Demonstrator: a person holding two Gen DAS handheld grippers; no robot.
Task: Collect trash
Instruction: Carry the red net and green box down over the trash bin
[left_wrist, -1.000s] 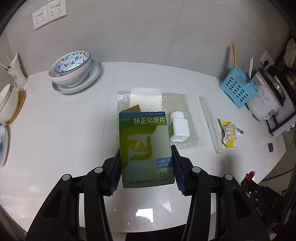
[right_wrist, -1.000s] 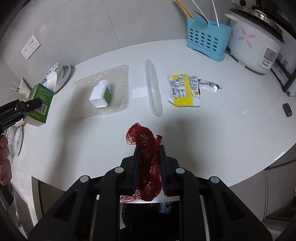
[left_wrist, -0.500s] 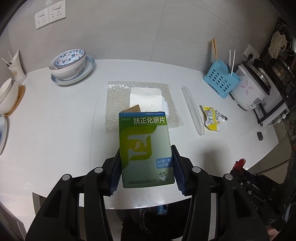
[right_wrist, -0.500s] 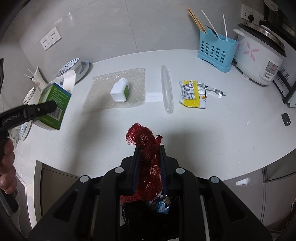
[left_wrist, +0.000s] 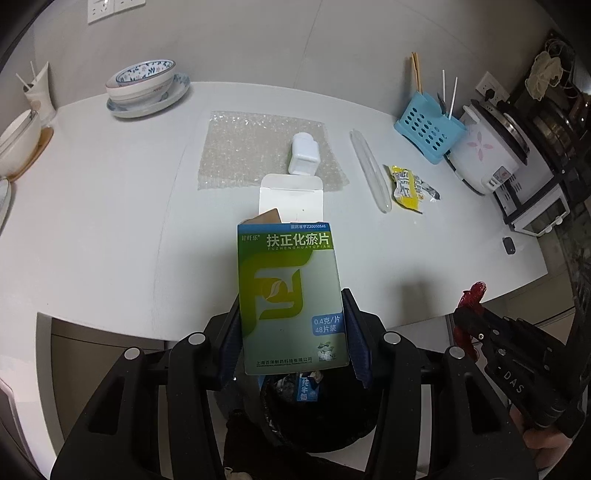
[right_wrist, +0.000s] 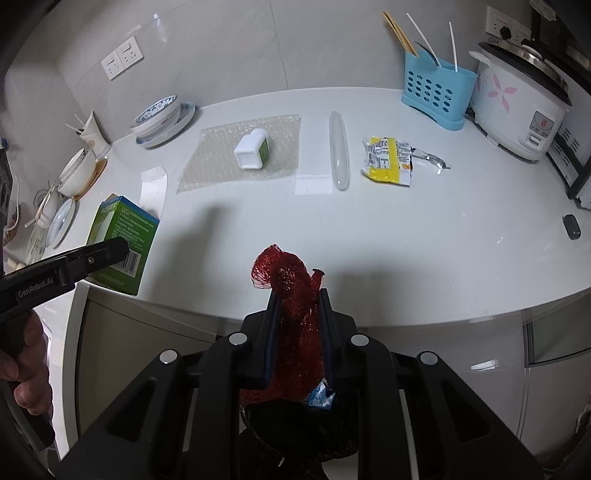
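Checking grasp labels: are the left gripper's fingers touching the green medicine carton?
Touching. In the left wrist view, both blue fingers of the left gripper press against the side edges of the green medicine carton, with no gap.

The front strip of the counter (right_wrist: 369, 251) lies bare from edge to edge, wide enough for tongs to pass. Behind it, a sheet of bubble wrap (right_wrist: 221, 158) carrying a white bottle (right_wrist: 252, 150) fills the middle, with a clear plastic tube (right_wrist: 339, 151) and a yellow wrapper (right_wrist: 386, 160) lying to its right, narrow gaps between them. A blue utensil basket (right_wrist: 436, 94) and rice cooker (right_wrist: 517, 107) block the far right; stacked bowls (right_wrist: 157, 118) and dishes crowd the left. Below the counter's edge, a black bin (left_wrist: 317, 417) gapes, partly overhung by the boxed left tongs (left_wrist: 293, 332) and the net-filled right tongs (right_wrist: 297, 314).
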